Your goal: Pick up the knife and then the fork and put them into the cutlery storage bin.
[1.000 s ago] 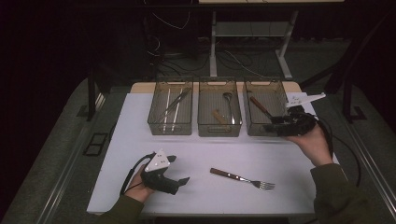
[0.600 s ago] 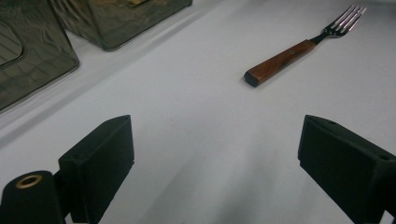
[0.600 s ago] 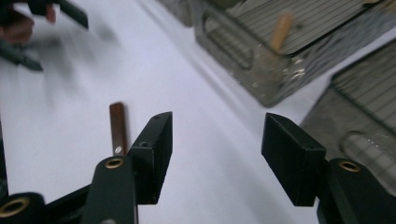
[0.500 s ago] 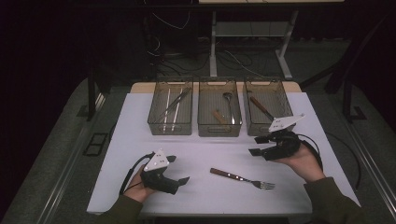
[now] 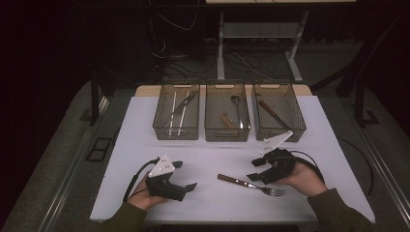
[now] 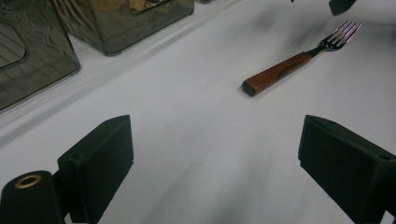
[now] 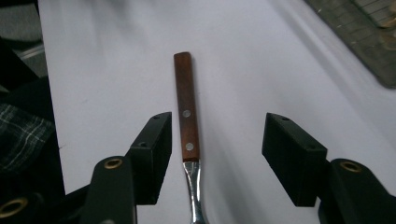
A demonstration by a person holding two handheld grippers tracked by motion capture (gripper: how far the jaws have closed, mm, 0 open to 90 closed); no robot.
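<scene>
The wooden-handled fork [image 5: 250,185] lies flat on the white desk [image 5: 212,154] near its front edge, right of the middle. The right tongs [image 7: 215,154] straddle its handle, jaws apart, not pressing it. The left tongs [image 6: 215,158] gape wide near the front left, holding nothing.

The white bench [image 5: 212,159] is lit brightly from overhead while the surroundings are left nearly black. Soft shadows are cast beneath things. Slight blur is seen along the gripper views' far edges.
</scene>
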